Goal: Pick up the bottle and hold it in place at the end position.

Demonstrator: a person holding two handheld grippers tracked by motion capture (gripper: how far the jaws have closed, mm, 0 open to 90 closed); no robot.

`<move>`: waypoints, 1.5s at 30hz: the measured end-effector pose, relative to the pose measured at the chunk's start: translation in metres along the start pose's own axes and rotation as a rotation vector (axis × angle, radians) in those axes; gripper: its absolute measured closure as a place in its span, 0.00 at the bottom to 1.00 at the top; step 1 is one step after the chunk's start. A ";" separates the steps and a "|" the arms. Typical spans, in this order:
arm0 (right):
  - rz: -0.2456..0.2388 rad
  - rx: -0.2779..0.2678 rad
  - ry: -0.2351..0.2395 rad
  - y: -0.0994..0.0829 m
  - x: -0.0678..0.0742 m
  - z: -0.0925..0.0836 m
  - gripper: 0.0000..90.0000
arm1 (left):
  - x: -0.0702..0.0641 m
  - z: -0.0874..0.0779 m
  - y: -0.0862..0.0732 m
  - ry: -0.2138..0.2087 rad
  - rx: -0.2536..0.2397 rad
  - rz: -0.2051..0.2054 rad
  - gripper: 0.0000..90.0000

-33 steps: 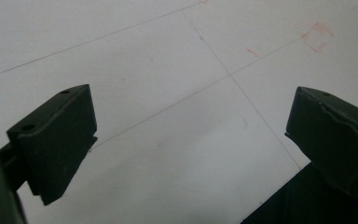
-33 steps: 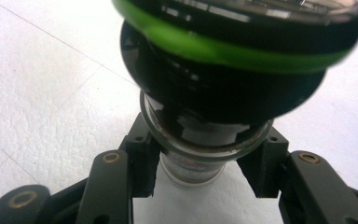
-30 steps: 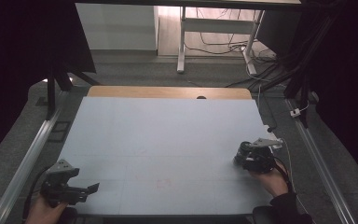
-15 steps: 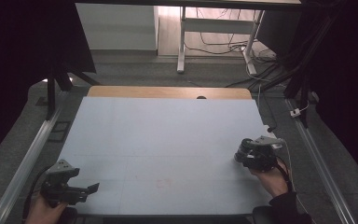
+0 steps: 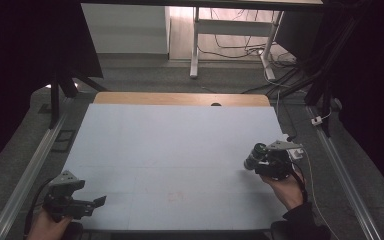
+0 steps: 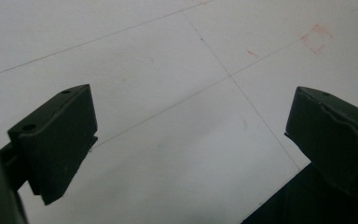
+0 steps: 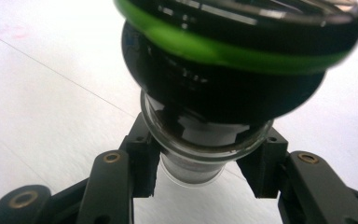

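Held a dark glass piece [image 7: 223, 70] with a green band in the right claw [image 7: 200, 172], pinched narrow on nothing more than the clear neck below the wide flange. Carried it out over the near right part of the pale surface [image 5: 180, 145], close to the right edge, as seen from above at the glass piece [image 5: 254, 157] and right claw [image 5: 264, 161]. Could not tell whether it touched the surface or hung just above.

Kept the left claw [image 5: 97, 202] at the near left corner, well apart from the glass. Showed it spread wide and empty in its own view [image 6: 191, 135], above bare gridlines and a faint red mark [image 6: 316, 38].

Judged the likeliest trouble as follows:

- Slipping: smooth glass against hard black pads, gripped on a short, narrow neck, with the bulky head far out in front. Likely to swivel or droop in the pinch on any quick turn of the hand [image 5: 286, 190].
- Dropping: risked a roll off the nearby right edge after any loosening, given the round body.
- Cracking: risked by squeezing harder to stop the slip, or by setting down hard on the rim.
- Tipping: probable if stood on the narrow end rather than on the wide one.

Offered no backup from the left claw at that distance.
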State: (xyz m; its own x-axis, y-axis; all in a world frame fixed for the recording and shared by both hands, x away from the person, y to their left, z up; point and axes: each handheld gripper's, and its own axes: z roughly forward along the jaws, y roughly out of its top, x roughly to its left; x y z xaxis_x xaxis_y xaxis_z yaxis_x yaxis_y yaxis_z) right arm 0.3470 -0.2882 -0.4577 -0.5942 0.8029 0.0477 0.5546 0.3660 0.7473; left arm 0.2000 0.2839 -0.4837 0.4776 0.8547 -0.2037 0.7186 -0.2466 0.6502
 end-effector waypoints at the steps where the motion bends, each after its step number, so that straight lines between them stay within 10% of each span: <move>1: 0.002 -0.001 0.006 0.002 0.002 0.001 0.58 | 0.000 0.000 0.000 0.002 0.000 0.001 0.04; 45: -0.178 0.040 0.156 0.074 0.086 0.095 0.58 | 0.002 0.000 0.000 -0.003 0.005 -0.021 0.03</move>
State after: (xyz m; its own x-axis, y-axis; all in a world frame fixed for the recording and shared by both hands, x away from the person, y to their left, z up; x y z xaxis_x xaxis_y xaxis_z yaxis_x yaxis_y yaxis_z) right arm 0.3921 -0.1477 -0.4615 -0.7658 0.6427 0.0216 0.4535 0.5159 0.7267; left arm 0.2015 0.2857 -0.4843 0.4641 0.8583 -0.2190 0.7308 -0.2313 0.6422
